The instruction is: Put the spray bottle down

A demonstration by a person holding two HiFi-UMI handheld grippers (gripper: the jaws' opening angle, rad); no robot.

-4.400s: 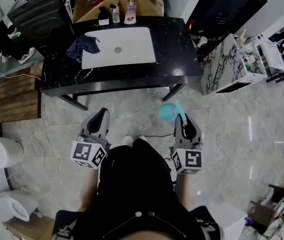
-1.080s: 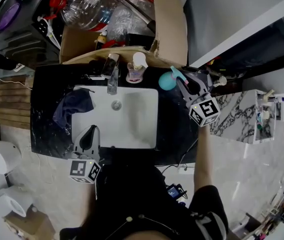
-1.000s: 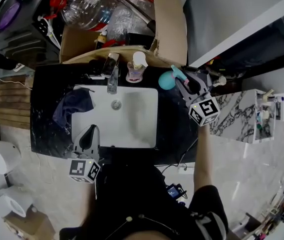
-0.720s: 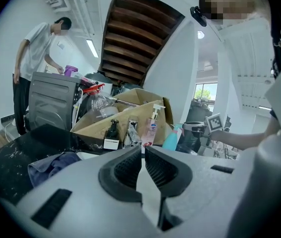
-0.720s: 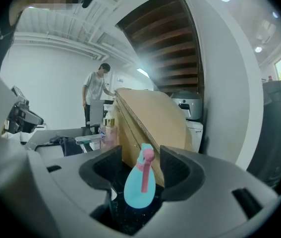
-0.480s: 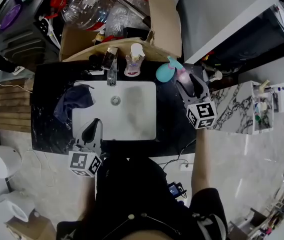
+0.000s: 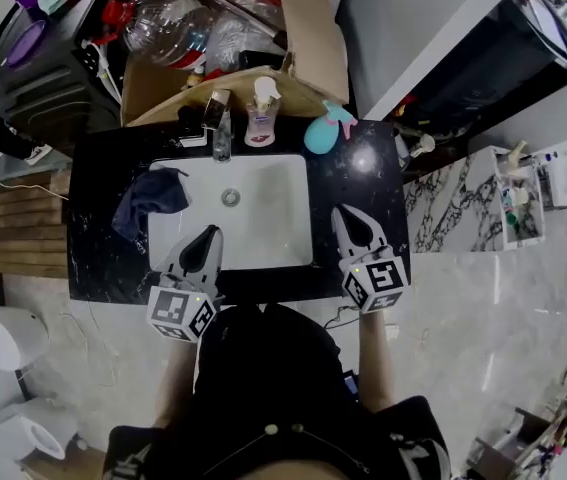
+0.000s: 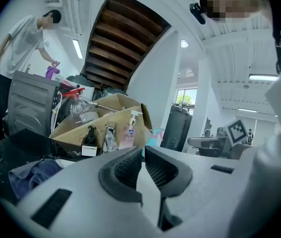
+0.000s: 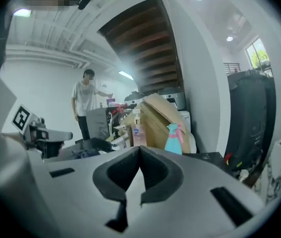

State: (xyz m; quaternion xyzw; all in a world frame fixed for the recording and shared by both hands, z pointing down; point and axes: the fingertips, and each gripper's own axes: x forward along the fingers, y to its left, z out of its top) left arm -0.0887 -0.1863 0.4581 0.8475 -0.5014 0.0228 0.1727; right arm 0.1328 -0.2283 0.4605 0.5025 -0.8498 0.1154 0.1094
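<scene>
The teal spray bottle (image 7: pixel 321 133) with a pink trigger stands upright on the black counter (image 7: pixel 358 173), behind the right corner of the sink. It is in nobody's grip. The right gripper view shows the spray bottle (image 9: pixel 174 140) well ahead, beside a cardboard box. My right gripper (image 7: pixel 345 212) hovers over the counter's front right part, far from the bottle, shut and empty. My left gripper (image 7: pixel 206 236) hangs over the sink's front left edge, jaws together with nothing between them. In the left gripper view only a teal sliver of the bottle (image 8: pixel 152 138) shows above the jaws.
A white sink basin (image 7: pixel 263 218) fills the counter's middle, with a faucet (image 7: pixel 222 133) and a soap pump bottle (image 7: pixel 259 118) behind it. A dark blue cloth (image 7: pixel 149 194) lies at the sink's left. A cluttered cardboard box (image 7: pixel 303 38) stands behind. A person (image 9: pixel 84 108) stands far off.
My right gripper opened, left the spray bottle standing at the back of the counter, drew back to the front edge and shut. The left gripper shifted slightly up and right.
</scene>
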